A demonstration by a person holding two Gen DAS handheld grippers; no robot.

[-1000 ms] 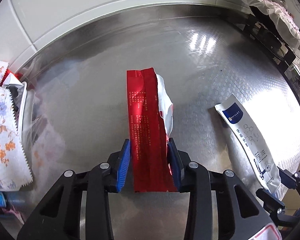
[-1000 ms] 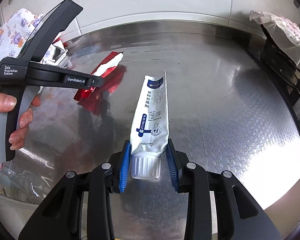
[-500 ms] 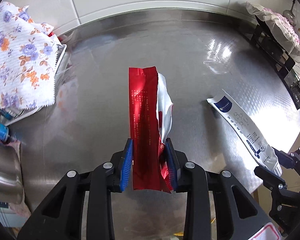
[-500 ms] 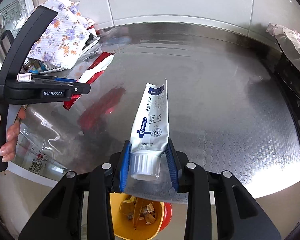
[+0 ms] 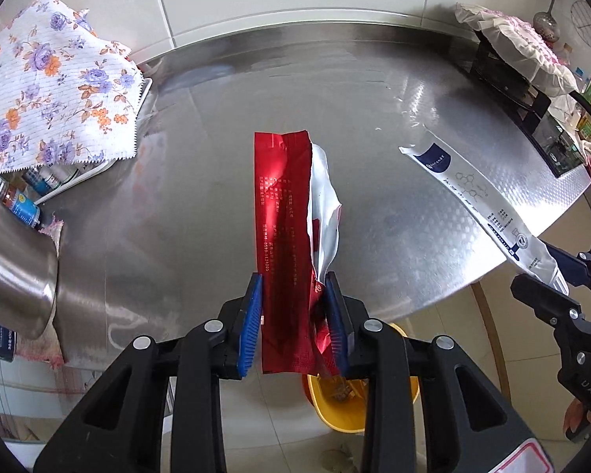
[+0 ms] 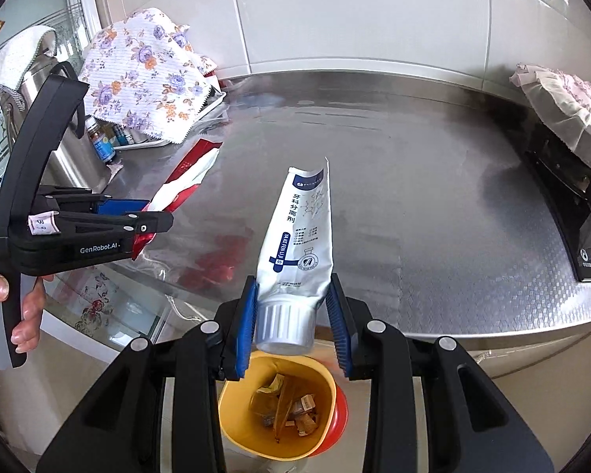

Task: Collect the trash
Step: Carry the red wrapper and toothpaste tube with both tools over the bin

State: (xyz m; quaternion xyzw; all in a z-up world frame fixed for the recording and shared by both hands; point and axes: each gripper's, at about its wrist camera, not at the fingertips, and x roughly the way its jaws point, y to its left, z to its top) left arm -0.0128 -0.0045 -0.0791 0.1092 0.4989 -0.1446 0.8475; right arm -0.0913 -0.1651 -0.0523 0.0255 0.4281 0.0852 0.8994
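Observation:
My left gripper [image 5: 294,315] is shut on a red foil wrapper [image 5: 283,213] with a silver inside, held in the air above the steel counter's front edge. It also shows at the left of the right wrist view [image 6: 185,181]. My right gripper [image 6: 293,315] is shut on the capped end of a white toothpaste tube [image 6: 299,236], held above a yellow trash bin [image 6: 323,386] on the floor. The tube shows in the left wrist view [image 5: 476,201]. The bin holds several scraps and shows partly below my left gripper [image 5: 346,414].
The steel counter [image 6: 433,197] has a floral cloth [image 5: 55,90] over a tray of small bottles at the back left. A steel kettle [image 5: 12,272] stands at the left edge. A black stove [image 6: 567,181] with a cloth-covered item sits on the right.
Both grippers have pulled back from the counter past its front edge, carrying the wrapper and the tube. The yellow bin has come into view below them.

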